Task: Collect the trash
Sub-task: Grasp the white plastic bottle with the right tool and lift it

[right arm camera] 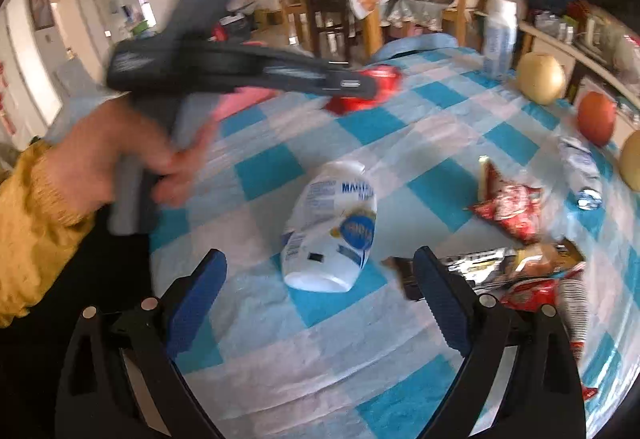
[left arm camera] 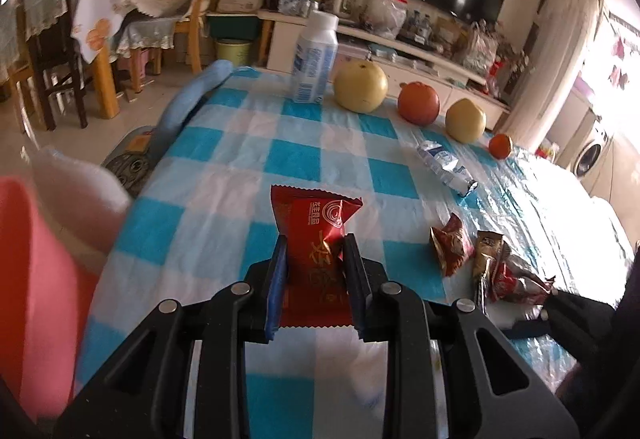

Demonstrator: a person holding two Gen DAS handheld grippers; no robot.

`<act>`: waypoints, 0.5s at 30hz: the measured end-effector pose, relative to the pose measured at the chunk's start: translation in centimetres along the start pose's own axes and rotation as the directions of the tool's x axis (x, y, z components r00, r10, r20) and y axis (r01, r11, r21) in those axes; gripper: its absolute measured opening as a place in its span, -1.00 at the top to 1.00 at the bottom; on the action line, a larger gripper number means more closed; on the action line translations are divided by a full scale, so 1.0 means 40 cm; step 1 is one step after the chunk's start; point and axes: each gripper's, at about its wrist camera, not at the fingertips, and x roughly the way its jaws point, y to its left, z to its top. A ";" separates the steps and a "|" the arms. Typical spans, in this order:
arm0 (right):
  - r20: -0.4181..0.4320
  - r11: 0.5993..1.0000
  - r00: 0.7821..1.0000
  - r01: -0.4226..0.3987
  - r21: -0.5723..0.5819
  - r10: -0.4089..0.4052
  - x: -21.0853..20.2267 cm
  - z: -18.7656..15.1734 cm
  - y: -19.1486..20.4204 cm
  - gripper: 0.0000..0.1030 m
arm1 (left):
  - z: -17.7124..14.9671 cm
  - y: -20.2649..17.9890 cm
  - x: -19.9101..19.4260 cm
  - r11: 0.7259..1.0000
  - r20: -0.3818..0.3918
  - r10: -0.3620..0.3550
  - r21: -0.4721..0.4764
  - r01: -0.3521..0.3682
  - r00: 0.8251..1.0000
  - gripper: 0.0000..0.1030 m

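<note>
L gripper [left arm camera: 314, 251] is clamped on a red wrapper [left arm camera: 316, 235], lifted off the table [left arm camera: 224, 167]; next it needs a bin. R gripper [right arm camera: 320, 279] gapes wide w/ nothing in it, nearest the fallen bottle [right arm camera: 332, 227].

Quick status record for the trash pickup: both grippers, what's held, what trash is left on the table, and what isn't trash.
left gripper: shut on red snack wrapper, lifted off the table
right gripper: open, empty, above lying white bottle
trash left: white bottle, crumpled red wrappers, blue-white wrapper
not trash: upright bottle, row of fruit
surface: blue checked tablecloth
</note>
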 end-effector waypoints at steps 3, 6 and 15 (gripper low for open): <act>-0.003 0.998 0.999 0.055 0.026 -0.054 0.018 0.003 -0.004 -0.81 | -0.014 0.016 -0.031 1.000 0.011 0.001 -0.019 -0.001 1.000 0.44; -0.011 0.995 0.995 0.101 0.016 -0.101 0.040 0.008 0.017 -0.81 | -0.028 0.035 -0.060 0.999 0.026 -0.006 -0.049 0.007 1.000 0.44; -0.041 0.979 0.984 0.178 0.100 -0.175 0.102 0.016 0.020 -0.35 | -0.035 0.084 -0.098 0.997 0.057 -0.031 -0.072 0.035 0.998 0.44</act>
